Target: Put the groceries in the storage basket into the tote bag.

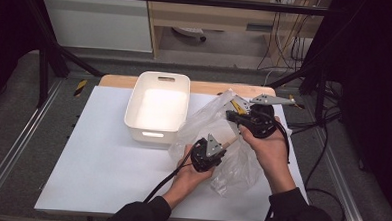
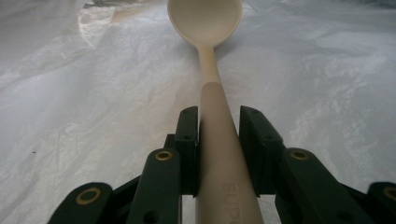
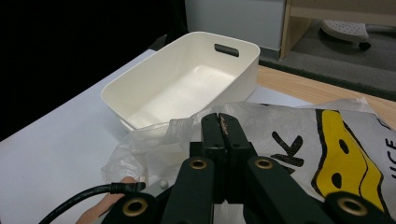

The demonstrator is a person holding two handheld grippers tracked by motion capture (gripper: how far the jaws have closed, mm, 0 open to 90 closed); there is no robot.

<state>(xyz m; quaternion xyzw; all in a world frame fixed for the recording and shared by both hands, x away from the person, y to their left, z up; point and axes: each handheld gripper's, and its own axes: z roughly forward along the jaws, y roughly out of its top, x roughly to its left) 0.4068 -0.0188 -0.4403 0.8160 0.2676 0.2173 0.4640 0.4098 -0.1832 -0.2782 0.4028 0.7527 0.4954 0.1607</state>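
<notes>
1. The left tool (image 2: 218, 154) pinches the handle of a cream ladle (image 2: 205, 21), its bowl inside the plastic bag (image 1: 203, 122).
2. The right tool (image 3: 224, 122), pressed together, pinches the bag's edge.
3. A white bin (image 1: 134, 105) sits beside the bag on the worktop (image 1: 106, 166).

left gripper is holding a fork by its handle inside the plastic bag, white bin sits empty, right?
Not a fork: the left gripper is closed on the handle of a cream spoon, seen in the left gripper view. It lies within the plastic bag, and the white bin is empty.
</notes>
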